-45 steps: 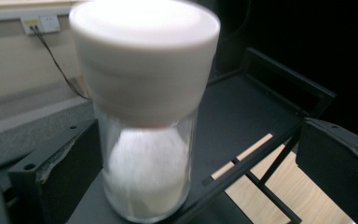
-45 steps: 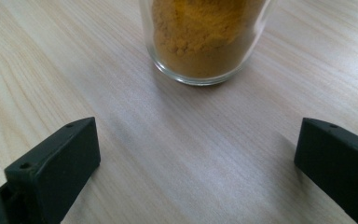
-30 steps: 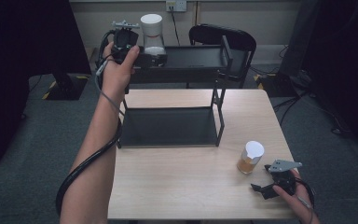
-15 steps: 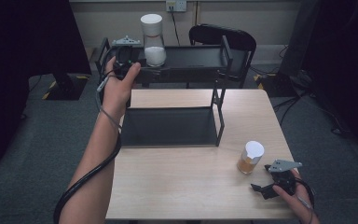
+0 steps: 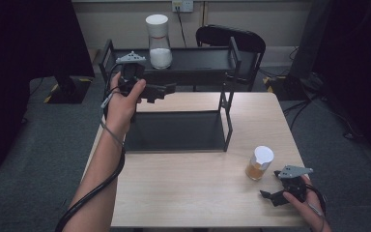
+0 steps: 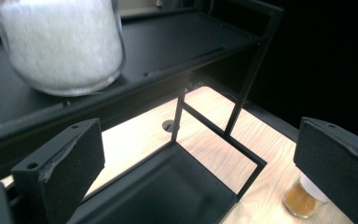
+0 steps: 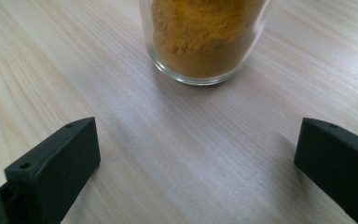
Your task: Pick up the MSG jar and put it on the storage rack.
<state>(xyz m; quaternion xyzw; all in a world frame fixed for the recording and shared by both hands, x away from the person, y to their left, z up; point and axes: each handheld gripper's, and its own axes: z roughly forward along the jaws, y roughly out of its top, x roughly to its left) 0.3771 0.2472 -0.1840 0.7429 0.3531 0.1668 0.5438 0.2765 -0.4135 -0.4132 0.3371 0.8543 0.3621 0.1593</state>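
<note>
My left gripper (image 5: pixel 166 89) hangs with jaws spread wide and empty, just in front of the black shelf rack (image 5: pixel 229 92), below and beside the white-powder jar (image 5: pixel 158 41) standing on the rack's top tier. My right gripper (image 5: pixel 270 195), jaws likewise spread and empty, rests near the table corner, well clear of the rack; the spice jar (image 5: pixel 259 163) stands just beyond its jaws.

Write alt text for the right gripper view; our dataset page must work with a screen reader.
A glass jar of orange-brown powder stands on a light wooden table, just ahead of the right gripper. Its two black jaws are spread wide apart, holding nothing, and the jar is not yet between them.
</note>
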